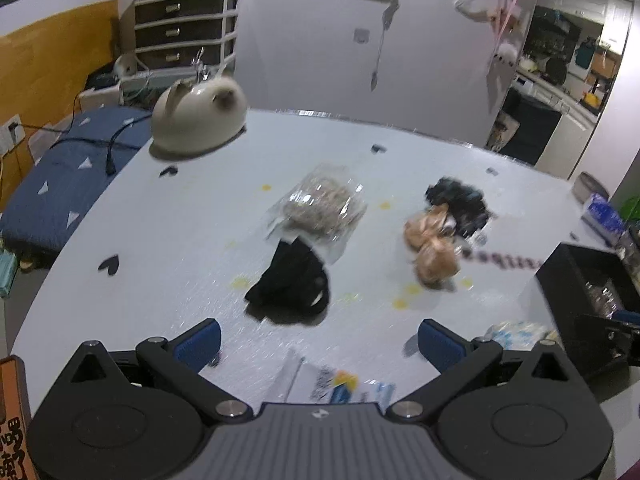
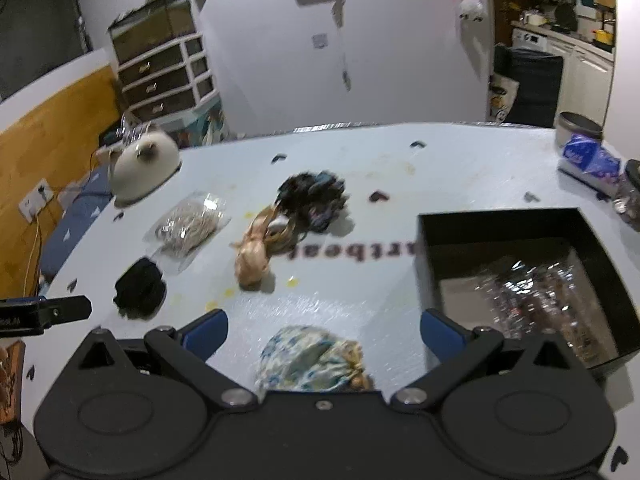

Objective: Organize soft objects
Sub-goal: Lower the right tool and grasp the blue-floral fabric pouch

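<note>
We count one black cloth bundle (image 2: 139,289), one tan bundle (image 2: 253,256), one dark frilly bundle (image 2: 314,196), one floral bundle (image 2: 310,360) and one clear packet of beige stuff (image 2: 188,226). At three o'clock stands one black box (image 2: 520,220); at ten o'clock, one cream plush animal (image 2: 144,168).

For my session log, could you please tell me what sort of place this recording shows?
Probably a lived-in home, not a lab: a kitchen counter with pots and a white appliance shows through a doorway, a white-framed dark drawer unit stands by the wall, and a blue patterned mattress lies beside the white table.
</note>
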`<state>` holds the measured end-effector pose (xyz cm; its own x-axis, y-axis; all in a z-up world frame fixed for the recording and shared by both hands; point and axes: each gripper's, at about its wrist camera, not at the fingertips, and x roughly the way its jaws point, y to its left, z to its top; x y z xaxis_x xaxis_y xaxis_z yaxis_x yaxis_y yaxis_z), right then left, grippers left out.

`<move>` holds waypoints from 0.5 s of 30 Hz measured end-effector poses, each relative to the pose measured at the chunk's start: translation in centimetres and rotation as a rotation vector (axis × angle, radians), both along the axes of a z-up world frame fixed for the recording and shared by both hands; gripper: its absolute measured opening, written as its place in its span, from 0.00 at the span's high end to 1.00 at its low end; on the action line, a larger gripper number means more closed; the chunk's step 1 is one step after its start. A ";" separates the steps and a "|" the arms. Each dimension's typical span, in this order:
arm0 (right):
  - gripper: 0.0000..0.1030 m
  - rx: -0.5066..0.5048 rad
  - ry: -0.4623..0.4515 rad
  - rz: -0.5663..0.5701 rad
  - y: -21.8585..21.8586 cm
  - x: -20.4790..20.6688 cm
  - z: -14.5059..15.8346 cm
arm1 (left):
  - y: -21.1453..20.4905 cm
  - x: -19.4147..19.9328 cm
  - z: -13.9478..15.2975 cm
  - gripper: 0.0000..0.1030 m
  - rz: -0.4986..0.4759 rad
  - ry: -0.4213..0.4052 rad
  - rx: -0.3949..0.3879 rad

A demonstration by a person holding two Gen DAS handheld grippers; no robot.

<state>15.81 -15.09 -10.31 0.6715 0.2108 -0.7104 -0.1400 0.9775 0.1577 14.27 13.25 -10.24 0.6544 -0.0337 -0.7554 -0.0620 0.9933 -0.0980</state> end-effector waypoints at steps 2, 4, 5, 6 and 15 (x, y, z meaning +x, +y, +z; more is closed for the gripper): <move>0.00 -0.006 0.026 0.013 0.7 0.3 -0.6 | 0.4 0.2 -0.7 0.00 -0.014 0.022 -0.001; 0.00 -0.011 0.051 0.028 1.3 0.7 -1.3 | 0.6 0.2 -1.3 0.00 -0.035 0.040 -0.014; 0.00 -0.016 0.061 0.035 1.7 0.9 -1.6 | 0.7 0.2 -1.6 0.00 -0.043 0.052 -0.023; 0.00 -0.025 0.071 0.043 2.0 1.2 -1.9 | 0.8 0.2 -2.0 0.00 -0.050 0.060 -0.028; 0.00 -0.122 0.157 0.100 4.9 3.3 -4.8 | -1.2 -0.4 -5.1 0.00 -0.233 0.105 0.070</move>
<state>19.15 -10.22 -15.09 0.5306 0.1771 -0.8289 -0.2207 0.9731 0.0667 13.90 12.02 -15.37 0.5529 -0.1190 -0.8247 0.1628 0.9861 -0.0332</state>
